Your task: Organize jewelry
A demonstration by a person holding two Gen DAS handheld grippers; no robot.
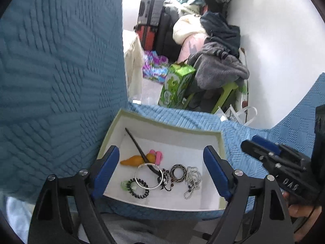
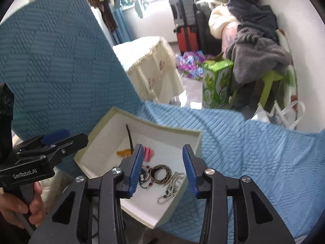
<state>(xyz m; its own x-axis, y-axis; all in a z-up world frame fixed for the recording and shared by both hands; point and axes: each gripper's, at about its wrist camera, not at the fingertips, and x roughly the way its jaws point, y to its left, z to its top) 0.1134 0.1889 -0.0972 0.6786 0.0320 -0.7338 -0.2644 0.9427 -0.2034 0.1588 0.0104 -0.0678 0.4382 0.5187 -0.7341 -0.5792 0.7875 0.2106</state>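
One white box (image 1: 215, 140) sits on the blue cover (image 1: 203, 120). Inside it lie one silver bangle (image 1: 149, 175), one striped ring (image 1: 178, 170), one silver chain (image 1: 193, 180), one dark stick (image 1: 135, 142) and one pink clip (image 1: 157, 155). Two grippers — left gripper (image 1: 162, 168) wide apart, right gripper (image 2: 162, 168) apart too — both hold nothing.

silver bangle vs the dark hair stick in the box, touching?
Touching. In the left wrist view the dark hair stick runs down across the rim of the silver bangle, its lower end lying over the ring with no gap. The right gripper finger hides that spot in the right wrist view.
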